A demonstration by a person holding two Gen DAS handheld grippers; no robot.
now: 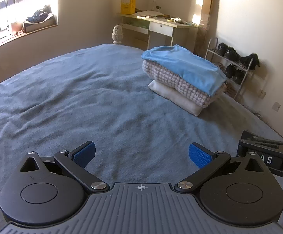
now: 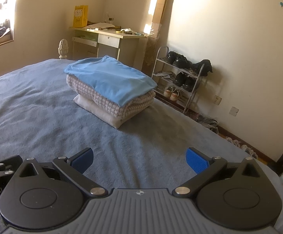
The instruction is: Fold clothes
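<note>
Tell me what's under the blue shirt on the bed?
Under the blue shirt lies a folded checked blanket, and below that a folded white cloth resting on the bed. Only their edges show; the rest is covered.

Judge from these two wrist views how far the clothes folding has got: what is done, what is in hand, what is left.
Done: three folded items sit stacked on the bed: a blue top over a checked knit over a white piece. In hand: nothing; the left gripper and right gripper are both open and empty above the blanket. Left: no unfolded clothing shows on the bed, so the job looks finished, unless more lies out of view.
</note>
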